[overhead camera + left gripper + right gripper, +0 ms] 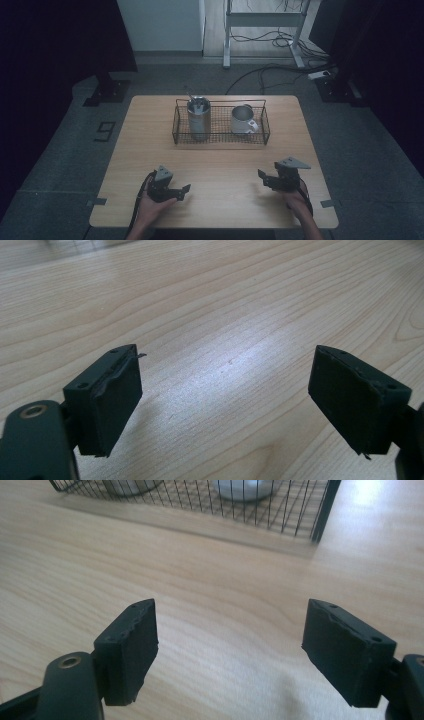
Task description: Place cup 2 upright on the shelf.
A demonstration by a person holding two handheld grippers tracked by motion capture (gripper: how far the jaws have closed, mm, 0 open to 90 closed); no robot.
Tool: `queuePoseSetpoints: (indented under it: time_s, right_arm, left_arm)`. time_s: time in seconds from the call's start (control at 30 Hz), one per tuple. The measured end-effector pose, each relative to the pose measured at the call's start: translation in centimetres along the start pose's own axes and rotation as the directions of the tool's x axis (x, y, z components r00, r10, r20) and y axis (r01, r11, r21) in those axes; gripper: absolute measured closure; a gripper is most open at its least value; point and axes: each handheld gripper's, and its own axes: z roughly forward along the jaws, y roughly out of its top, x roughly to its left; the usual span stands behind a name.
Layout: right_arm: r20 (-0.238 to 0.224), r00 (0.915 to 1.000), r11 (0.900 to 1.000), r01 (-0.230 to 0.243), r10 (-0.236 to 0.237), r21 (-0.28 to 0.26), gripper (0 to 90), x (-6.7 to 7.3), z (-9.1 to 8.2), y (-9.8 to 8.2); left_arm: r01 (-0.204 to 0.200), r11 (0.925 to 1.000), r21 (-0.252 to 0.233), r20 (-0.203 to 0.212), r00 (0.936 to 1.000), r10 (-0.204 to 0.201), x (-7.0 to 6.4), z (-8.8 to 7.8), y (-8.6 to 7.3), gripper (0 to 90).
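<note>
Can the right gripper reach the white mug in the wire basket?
Probably yes: bare table lies between the right gripper and the wire basket, and the white mug stands uncovered inside.

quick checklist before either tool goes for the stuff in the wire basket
1. Left tool empty: ok, jaws apart, only bare wood between them.
2. Right tool empty: ok, jaws apart, nothing between them.
3. Black wire basket sits flat on the light wooden table, apart from both tools: ok.
4. Tall steel cup upright in the basket's left half: ok.
5. Short steel mug upright in the right half, handle at its near right: ok.
6. What the metal utensils in the tall cup are: cannot tell.
</note>
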Motion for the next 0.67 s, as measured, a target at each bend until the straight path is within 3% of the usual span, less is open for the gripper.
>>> queuePoseSetpoints:
  time_s: [0.23,0.67]
  right_arm:
    - [-0.005,0.9999,0.999,0.009,-0.009,0.04,21.8,0.1,0.4,-1.6]
    - [-0.003,0.9999,0.999,0.01,-0.01,0.049,21.8,0.2,0.6,-2.0]
  left_arm:
    - [-0.004,1.0,0.006,-0.002,1.0,0.004,-0.1,0.1,0.0,14.1]
    - [-0.008,0.9999,0.007,-0.002,1.0,0.008,-0.2,0.1,0.0,14.1]
